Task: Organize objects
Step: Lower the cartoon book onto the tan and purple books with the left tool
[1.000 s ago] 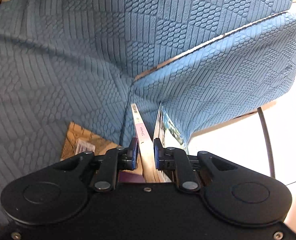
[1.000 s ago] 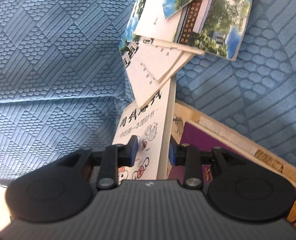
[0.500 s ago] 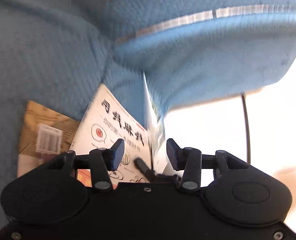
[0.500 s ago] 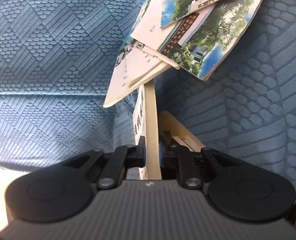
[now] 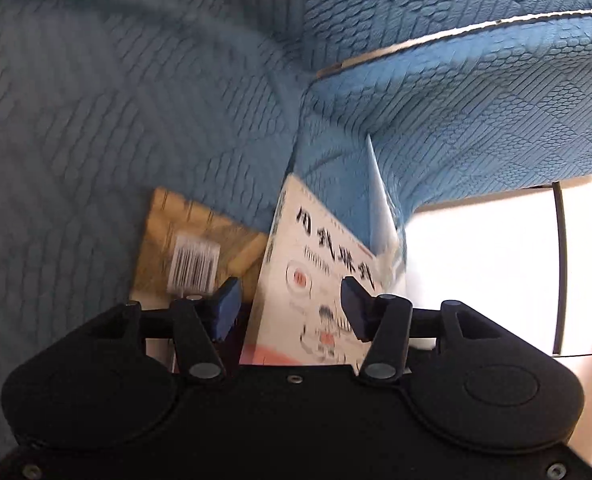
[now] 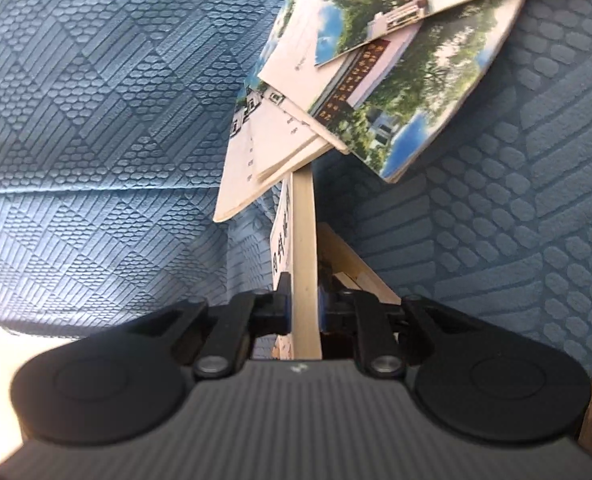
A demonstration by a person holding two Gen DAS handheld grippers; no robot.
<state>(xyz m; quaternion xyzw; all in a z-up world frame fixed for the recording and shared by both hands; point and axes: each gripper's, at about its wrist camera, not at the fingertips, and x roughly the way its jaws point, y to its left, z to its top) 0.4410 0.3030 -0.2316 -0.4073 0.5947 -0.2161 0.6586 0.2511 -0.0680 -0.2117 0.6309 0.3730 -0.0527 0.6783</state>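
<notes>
On the blue quilted sofa fabric (image 5: 143, 128), at the left of my left wrist view, I see a tan flat book with a white barcode label (image 5: 193, 252) lying against the cushion. Beside it to the right stands the white paperback with large black characters and small red cartoon drawings (image 5: 320, 272), its cover facing my camera and leaning slightly. My left gripper (image 5: 289, 306) has just been opening; its jaws stand apart, the left blue pad clear of the paperback and the right pad in front of the cover, with no pressure that I can make out. Behind the paperback a thin glossy pamphlet edge (image 5: 380, 204) rises by the cushion seam, and bright pale floor (image 5: 480, 264) shows at the right. Through the right wrist view, my right gripper (image 6: 304, 304) is clamped narrowly on the paperback's cream page edge (image 6: 304, 256), holding it upright. Above it, a fan of glossy booklets with tree and building photographs (image 6: 392, 92) leans against the sofa, overlapping the paperback's top.
</notes>
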